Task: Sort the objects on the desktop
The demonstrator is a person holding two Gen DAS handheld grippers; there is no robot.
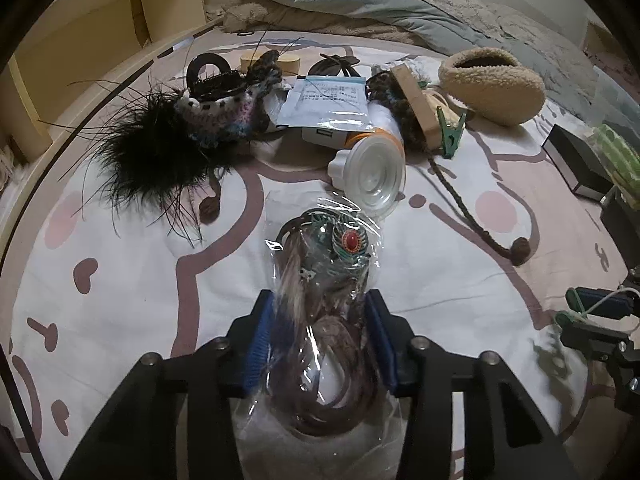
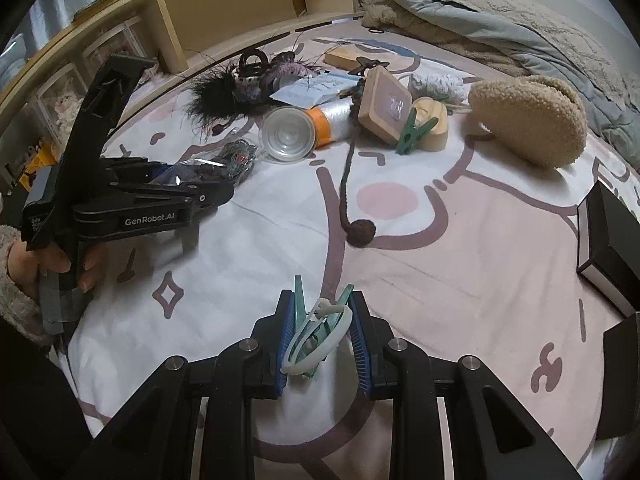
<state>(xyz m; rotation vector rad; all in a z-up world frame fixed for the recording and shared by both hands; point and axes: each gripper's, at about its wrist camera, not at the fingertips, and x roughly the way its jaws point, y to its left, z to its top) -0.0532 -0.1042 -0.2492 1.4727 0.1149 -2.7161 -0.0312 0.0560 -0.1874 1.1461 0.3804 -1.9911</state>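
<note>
- Your left gripper [image 1: 320,336] pinches the clear bag of necklace cord [image 1: 324,300], its blue pads pressed against the bag's sides; the bag lies on the printed sheet [image 1: 120,300], just in front of the clear plastic cup [image 1: 370,178].
- Your right gripper [image 2: 322,340] is clamped on a green clothes peg [image 2: 310,328] with a white ring, well in front of that cup.

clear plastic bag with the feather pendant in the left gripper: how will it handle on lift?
Probably floppy: the clear bag is thin crinkled film, so the free end may sag. Likely light, holding feathers and cord. Glossy film could slip between the left gripper pads.
</note>
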